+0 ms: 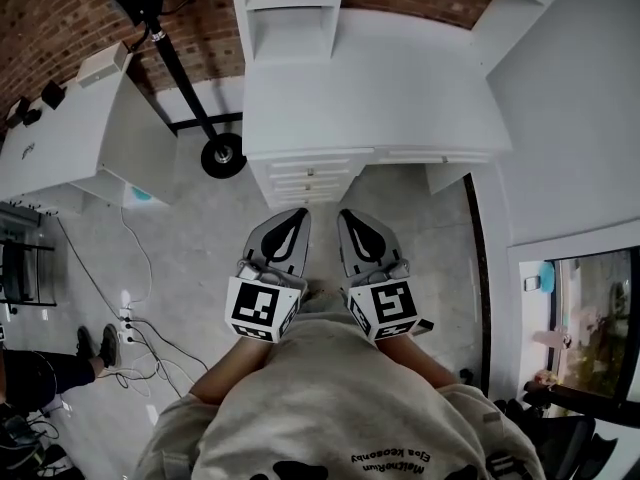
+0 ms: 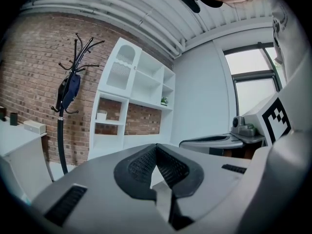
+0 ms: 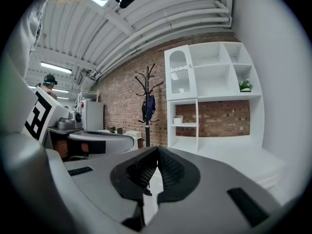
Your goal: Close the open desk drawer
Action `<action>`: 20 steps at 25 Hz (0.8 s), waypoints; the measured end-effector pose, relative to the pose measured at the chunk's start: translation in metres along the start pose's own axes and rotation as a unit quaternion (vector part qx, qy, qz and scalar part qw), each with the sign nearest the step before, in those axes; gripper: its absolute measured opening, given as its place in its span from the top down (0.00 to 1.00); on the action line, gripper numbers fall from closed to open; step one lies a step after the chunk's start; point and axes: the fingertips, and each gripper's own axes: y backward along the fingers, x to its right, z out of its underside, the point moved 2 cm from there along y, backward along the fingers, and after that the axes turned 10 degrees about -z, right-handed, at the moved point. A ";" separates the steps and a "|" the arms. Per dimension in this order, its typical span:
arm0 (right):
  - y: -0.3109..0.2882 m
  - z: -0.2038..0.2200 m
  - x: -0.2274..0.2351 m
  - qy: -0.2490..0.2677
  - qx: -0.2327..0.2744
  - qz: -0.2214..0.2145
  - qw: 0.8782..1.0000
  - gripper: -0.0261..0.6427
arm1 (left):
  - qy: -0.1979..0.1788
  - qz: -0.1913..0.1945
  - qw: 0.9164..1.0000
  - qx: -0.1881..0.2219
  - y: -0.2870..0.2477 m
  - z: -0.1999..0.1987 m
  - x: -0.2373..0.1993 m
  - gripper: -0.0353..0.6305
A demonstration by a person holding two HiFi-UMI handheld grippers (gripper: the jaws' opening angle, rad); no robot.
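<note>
In the head view the white desk (image 1: 400, 88) has a stack of drawers (image 1: 308, 175) under its front edge. Their fronts look flush; I cannot tell whether one stands out. My left gripper (image 1: 297, 212) and right gripper (image 1: 346, 214) are held side by side just in front of the drawers, tips toward them, not touching. Both are shut with nothing between the pads. The left gripper view shows its closed tips (image 2: 156, 146) against the shelf unit and the right gripper's marker cube (image 2: 276, 117). In the right gripper view the closed tips (image 3: 157, 148) aim at the desk top.
A white shelf unit (image 1: 291, 8) stands on the desk at the brick wall. A black coat stand (image 1: 184, 76) with a round base (image 1: 222, 155) is left of the drawers. Further left is a white table (image 1: 70, 138). Cables (image 1: 132, 320) lie on the floor.
</note>
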 end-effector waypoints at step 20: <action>0.025 0.014 0.004 0.001 -0.014 -0.027 1.000 0.92 | 0.006 -0.019 1.000 -0.011 0.011 0.020 0.019 0.92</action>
